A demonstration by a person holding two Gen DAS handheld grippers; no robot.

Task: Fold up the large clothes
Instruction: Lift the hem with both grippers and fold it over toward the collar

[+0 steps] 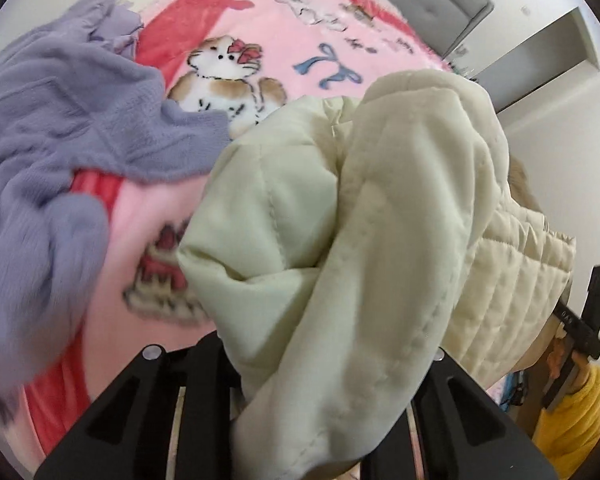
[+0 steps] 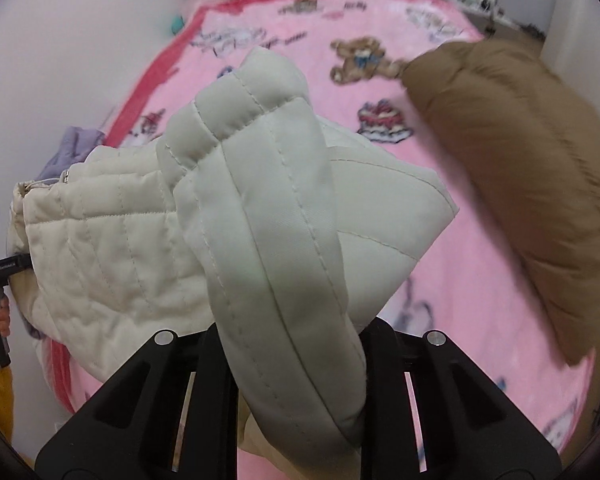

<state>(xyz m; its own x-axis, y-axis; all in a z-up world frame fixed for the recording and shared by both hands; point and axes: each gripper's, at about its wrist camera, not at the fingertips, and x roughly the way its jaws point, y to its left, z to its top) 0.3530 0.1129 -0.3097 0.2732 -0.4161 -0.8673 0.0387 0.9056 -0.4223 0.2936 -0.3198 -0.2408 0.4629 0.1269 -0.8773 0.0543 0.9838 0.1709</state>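
Above the pink blanket (image 2: 440, 240), the cream quilted jacket (image 1: 360, 260) hangs bunched between both clamped pairs of jaws, left gripper (image 1: 300, 420) and right gripper (image 2: 300, 400).

Cream jacket (image 1: 380, 216): quilted cloth, matt w/ faint sheen, stitched channels; same in right view (image 2: 260, 208).
Lavender garment (image 1: 60, 120), upper left: soft fuzzy knit, matt.
Blanket (image 1: 292, 28): pink plush fleece, printed.
Brown garment (image 2: 520, 168), right side: matt padded fabric.
Gripper fingers (image 2: 140, 400): black matt plastic, metal pins.
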